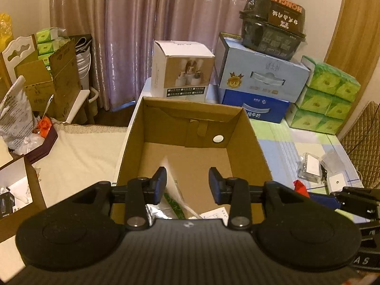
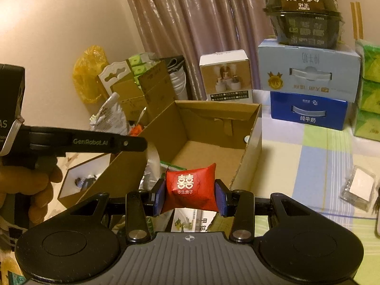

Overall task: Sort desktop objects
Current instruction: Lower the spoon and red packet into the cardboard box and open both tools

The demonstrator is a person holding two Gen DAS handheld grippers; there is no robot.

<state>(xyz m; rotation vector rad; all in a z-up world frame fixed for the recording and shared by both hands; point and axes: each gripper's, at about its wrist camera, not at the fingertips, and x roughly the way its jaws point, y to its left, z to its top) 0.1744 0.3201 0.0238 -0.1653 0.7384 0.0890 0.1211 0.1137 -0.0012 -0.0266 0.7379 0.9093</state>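
Red candy pouch (image 2: 192, 188) with a white double-happiness mark sits pinched between the blue pads of the right gripper (image 2: 190, 196), which squeeze it from both sides so its middle bulges forward; it hangs over the near edge of the open cardboard box (image 2: 251, 142). In the left wrist view the left gripper (image 1: 187, 185) hovers over the same box (image 1: 251, 137), its jaws parted and pressing on nothing, though a white packet (image 1: 172, 178) stands on end just beside the left-hand pad. At the box's near end lie a silver foil sachet (image 1: 154, 210) and a white paper slip (image 1: 215, 213). Beyond the box stand a white humidifier carton (image 1: 182, 71), a light-blue milk carton (image 1: 258, 73) stacked on a dark-blue one (image 1: 258, 109), and a black noodle bowl (image 1: 270, 21) on top. Green tissue packs (image 1: 325, 97) sit to the right. A hand (image 2: 35, 190) grips the left gripper's handle in the right wrist view.
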